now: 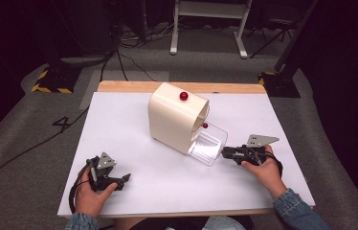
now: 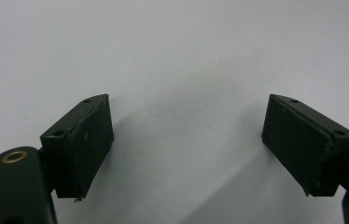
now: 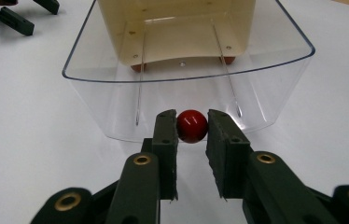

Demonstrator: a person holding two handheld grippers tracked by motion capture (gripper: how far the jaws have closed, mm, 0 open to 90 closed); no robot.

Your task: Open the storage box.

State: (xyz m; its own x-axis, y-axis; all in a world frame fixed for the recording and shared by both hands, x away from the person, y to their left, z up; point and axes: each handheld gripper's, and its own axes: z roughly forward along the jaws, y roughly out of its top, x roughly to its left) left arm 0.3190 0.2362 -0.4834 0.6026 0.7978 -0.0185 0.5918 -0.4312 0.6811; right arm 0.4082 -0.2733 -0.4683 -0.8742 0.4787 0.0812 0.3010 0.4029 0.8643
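Note:
A cream box point(image 1: 174, 117) stands on the white table, with a red knob point(image 1: 184, 96) on top. A clear plastic drawer point(image 1: 209, 143) sticks out of its open end toward the right gripper. My right gripper point(image 3: 192, 127) is shut on the drawer's red ball knob point(image 3: 192, 125) at the middle of the clear front wall point(image 3: 116, 112). In the high view the right gripper point(image 1: 223, 153) touches the drawer front. Another small red ball point(image 1: 205, 126) shows at the box's opening. My left gripper point(image 1: 122, 181) rests open near the front left; nothing lies between its pads point(image 2: 91, 140).
The white table top point(image 1: 129, 139) ends in a wooden strip point(image 1: 134, 86) at the far edge. Beyond it are grey floor, cables and stand legs point(image 1: 173, 28). The left gripper point(image 3: 18, 18) lies far off at the top left of the right gripper view.

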